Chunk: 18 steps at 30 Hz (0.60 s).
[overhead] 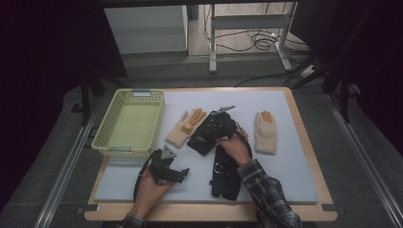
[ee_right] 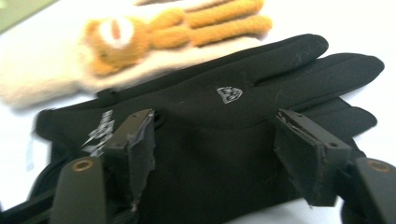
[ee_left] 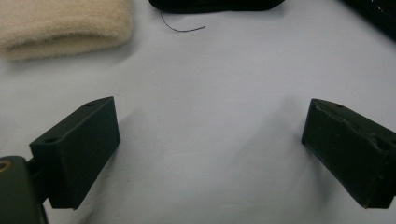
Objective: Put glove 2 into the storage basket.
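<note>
A yellow perforated plastic basket (overhead: 129, 124) sits left on the pale surface (overhead: 294, 156), then the left gripper (overhead: 183, 173) resting spread on bare mat, then the right gripper (ee_right: 215, 154) gaping over a smooth black glove (ee_right: 243, 107) beside a fuzzy cream glove (ee_right: 140, 46).

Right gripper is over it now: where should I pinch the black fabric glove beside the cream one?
Pinch the black fabric glove across its palm, from above: it lies flat, and the right gripper has open jaws at either side there, clear of the cream knitted glove.

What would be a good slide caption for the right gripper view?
Open right gripper poised over a black glove, with a cream-and-orange knit glove lying just beyond it.
</note>
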Motion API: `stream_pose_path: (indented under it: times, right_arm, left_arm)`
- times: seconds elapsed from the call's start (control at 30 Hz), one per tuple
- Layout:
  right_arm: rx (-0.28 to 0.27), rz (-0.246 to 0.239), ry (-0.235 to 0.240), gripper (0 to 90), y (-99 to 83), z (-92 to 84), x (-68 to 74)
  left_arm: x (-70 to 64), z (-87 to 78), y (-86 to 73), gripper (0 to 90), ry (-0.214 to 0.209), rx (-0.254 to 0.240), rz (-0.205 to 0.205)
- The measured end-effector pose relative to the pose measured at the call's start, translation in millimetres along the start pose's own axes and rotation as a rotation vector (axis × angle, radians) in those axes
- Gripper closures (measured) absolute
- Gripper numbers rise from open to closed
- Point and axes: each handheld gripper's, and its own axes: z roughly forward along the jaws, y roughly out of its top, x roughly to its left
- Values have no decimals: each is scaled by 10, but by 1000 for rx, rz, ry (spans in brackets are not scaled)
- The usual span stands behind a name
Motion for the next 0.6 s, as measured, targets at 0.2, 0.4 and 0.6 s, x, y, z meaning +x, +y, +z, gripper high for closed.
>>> stream_pose_path:
  times: [0.2,0.4,0.6]
  right_arm:
    - [13,-32,-12,389,9,105,22]
    - [9,-22,-15,687,-6,80,-11]
    - [11,-92,-40,818,6,36,47]
  left_arm:
    - [1,0,0,43,0,2,1]
    - [1,0,1,43,0,2,2]
    - [0,1,0,43,0,1,0]
